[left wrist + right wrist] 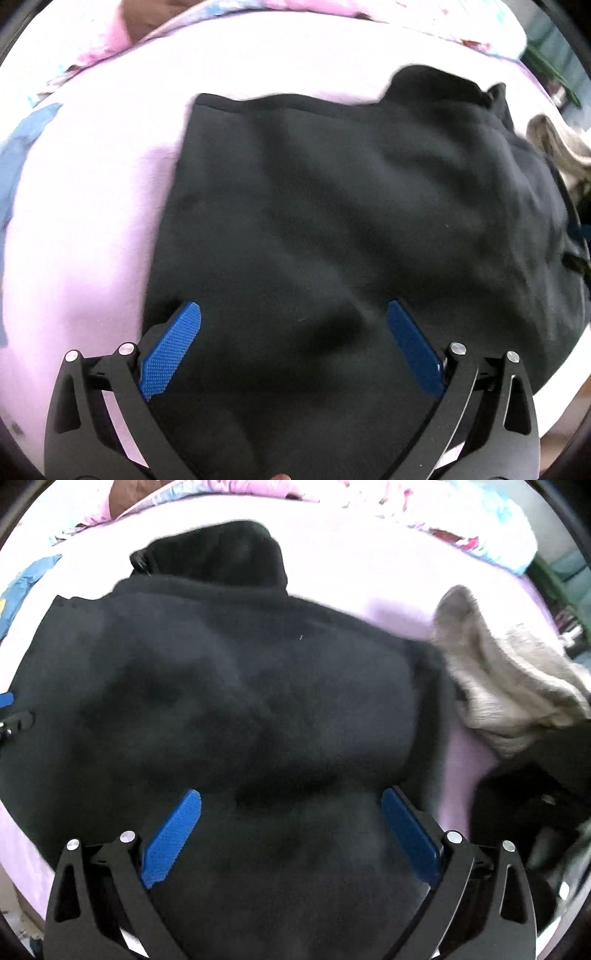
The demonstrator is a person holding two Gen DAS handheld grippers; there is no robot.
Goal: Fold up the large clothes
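A large black garment (332, 206) lies folded into a broad block on a pale pink bed sheet (85, 221). My left gripper (293, 314) hangs open above its near left part, blue pads spread wide with nothing between them. In the right wrist view the same black garment (229, 686) fills the middle, its hood or collar (221, 554) bunched at the far edge. My right gripper (291, 797) stands open over the near part of the cloth, holding nothing. The tip of the left gripper (7, 709) shows at the left edge of that view.
A beige knitted garment (506, 686) lies crumpled to the right of the black one. A floral pink and blue quilt (461, 520) runs along the far side of the bed. A blue cloth (22, 147) lies at the far left. Dark items (535, 805) sit beyond the bed's right edge.
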